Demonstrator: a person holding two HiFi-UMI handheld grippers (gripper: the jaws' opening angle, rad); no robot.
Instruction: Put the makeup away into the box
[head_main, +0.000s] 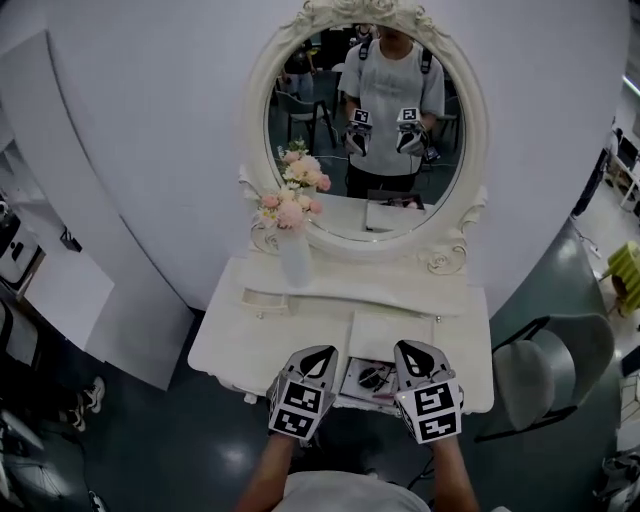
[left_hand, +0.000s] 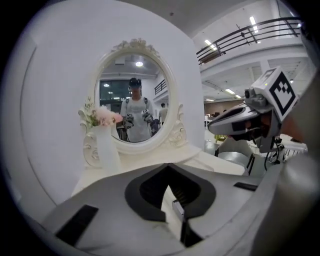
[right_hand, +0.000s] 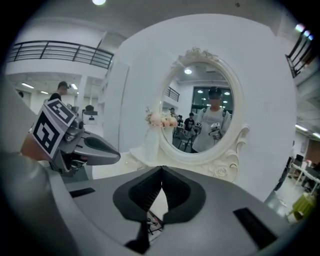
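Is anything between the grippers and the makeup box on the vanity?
Nothing visible: the box lies open at the vanity front, below and between the left gripper and right gripper, both shut and empty.

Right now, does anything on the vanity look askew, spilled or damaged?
Nothing stands out. The vase of flowers stands upright by the mirror, which shows no cracks, and the open box sits at the vanity table's front edge with nothing spilled around it.
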